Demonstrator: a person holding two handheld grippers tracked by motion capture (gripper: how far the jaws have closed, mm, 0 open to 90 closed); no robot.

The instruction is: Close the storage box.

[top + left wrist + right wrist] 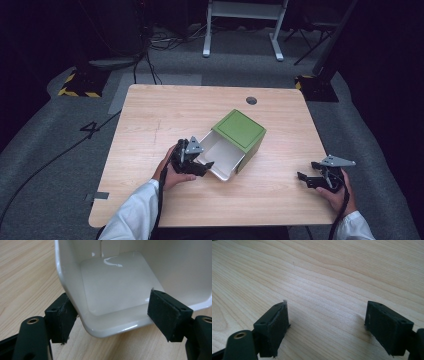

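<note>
High view: a light wooden tabletop (165, 115) carries a green box (242, 134) near its centre, turned at an angle to the edges; a white drawer (222, 157) stands pulled out of the box toward the person's side, its inside bare. The left hand-held gripper (206, 164), with a grey three-cornered plate on top, is held by the left hand (172, 172) at the drawer's near corner; a white sleeve (132, 215) comes in from the bottom edge. The right hand-held gripper (301, 176) lies well apart from the box near the right edge of the tabletop, held by the right hand (340, 192).

Left gripper view: the jaws of the left hand-held gripper (117, 317) stand wide apart, one on each side of the rounded corner of the drawer (117, 287); the left pad (62, 317) is against or just beside the outer wall, the right pad (168, 312) sits over the front rim; whether they press on it cannot be told.

Right gripper view: the right hand-held gripper (327, 325) has its jaws wide apart, with bare wood grain of the tabletop (324, 272) between them and nothing held.
</note>
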